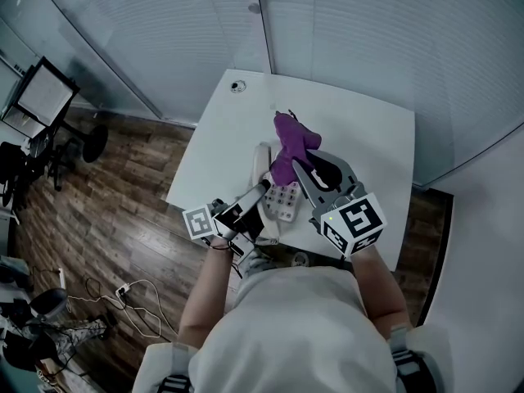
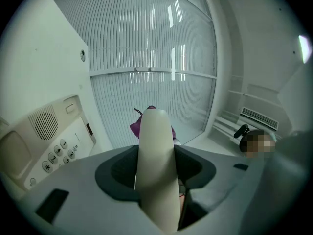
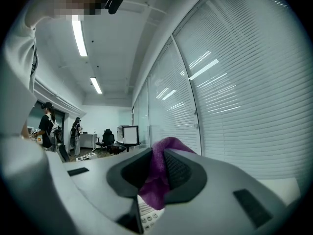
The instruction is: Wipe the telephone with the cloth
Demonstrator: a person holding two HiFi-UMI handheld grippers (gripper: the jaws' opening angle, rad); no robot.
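The cream telephone base [image 1: 285, 196] with its keypad lies on the white table [image 1: 368, 137]. My left gripper [image 1: 260, 188] is shut on the cream handset [image 1: 264, 158] and holds it lifted beside the base. In the left gripper view the handset [image 2: 155, 146] runs up between the jaws of that gripper [image 2: 156, 168], with the base [image 2: 44, 141] to the left. My right gripper [image 1: 301, 169] is shut on the purple cloth [image 1: 291, 140], which hangs bunched over the phone. In the right gripper view the cloth [image 3: 157, 182] sits pinched in that gripper [image 3: 159, 173] above the keypad [image 3: 146, 218].
A round grommet [image 1: 237, 86] sits in the table's far left corner. Glass walls with blinds [image 1: 352, 39] stand close behind the table. To the left are wooden floor [image 1: 106, 219], a monitor [image 1: 42, 95] and office chairs. People stand far off in the room [image 3: 46, 126].
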